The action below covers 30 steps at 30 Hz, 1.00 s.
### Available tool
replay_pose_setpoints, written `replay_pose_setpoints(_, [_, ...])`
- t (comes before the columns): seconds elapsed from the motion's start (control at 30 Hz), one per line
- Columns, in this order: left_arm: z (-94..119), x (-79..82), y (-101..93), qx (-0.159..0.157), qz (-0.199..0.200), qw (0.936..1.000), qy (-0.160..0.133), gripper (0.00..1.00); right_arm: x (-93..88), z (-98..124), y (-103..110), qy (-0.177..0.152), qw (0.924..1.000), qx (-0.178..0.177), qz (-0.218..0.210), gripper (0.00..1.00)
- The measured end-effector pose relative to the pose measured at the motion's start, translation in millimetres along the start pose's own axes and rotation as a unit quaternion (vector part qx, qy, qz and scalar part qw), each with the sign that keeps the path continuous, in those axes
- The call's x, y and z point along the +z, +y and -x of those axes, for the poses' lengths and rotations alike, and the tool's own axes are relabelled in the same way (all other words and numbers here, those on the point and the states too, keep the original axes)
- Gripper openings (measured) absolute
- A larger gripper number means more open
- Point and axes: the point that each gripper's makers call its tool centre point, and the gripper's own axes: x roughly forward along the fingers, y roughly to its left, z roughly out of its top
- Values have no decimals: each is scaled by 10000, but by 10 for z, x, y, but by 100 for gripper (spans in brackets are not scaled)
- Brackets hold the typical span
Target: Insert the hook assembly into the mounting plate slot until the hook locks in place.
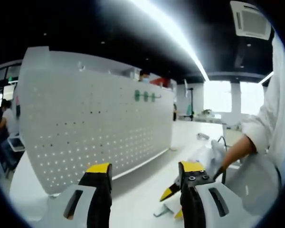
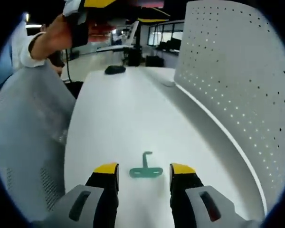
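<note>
Left gripper view — pegboard ahead, nothing held.
The left gripper (image 1: 145, 173) stands with jaws apart and empty before the white perforated mounting plate (image 1: 92, 126), which stands upright on the worktop (image 1: 147, 183); green hooks (image 1: 145, 96) already sit near the plate's upper right. Right gripper view — the right gripper (image 2: 144, 172) is spread wide, jaws either side of the green hook assembly (image 2: 145, 170), which lies flat on the worktop, not yet grasped; the plate rises to the right. Risk, as judged: a flat, thin hook may skid or tilt when pinched, giving a skewed grip and a missed slot. No legible writing or brand.
</note>
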Motion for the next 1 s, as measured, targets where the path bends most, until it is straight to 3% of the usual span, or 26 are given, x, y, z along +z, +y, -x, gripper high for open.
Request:
replay_pose_setpoints(0.27, [-6,-24,3,4,5,10000,35,57,-69,-73,9,72,9999,76,-48,38])
replay_pose_setpoints(0.4, [-13,-39,-14,-19,-3,10000,66,57,-46,-75,10,33,10000,71,-5,30])
replay_pose_setpoints(0.6, [-7,-44,-3,-9,17,10000,65,56,-54,-38,11,-17,9999,64,-97,29])
replay_pose_setpoints(0.87, [-7,-48,-9,-29,27,10000,76,54,102,46,-60,-268,9995,-112,-102,29])
replay_pose_setpoints(1.0, [5,-52,20,3,100,9999,72,51,300,170,-161,-563,9978,-362,-16,29])
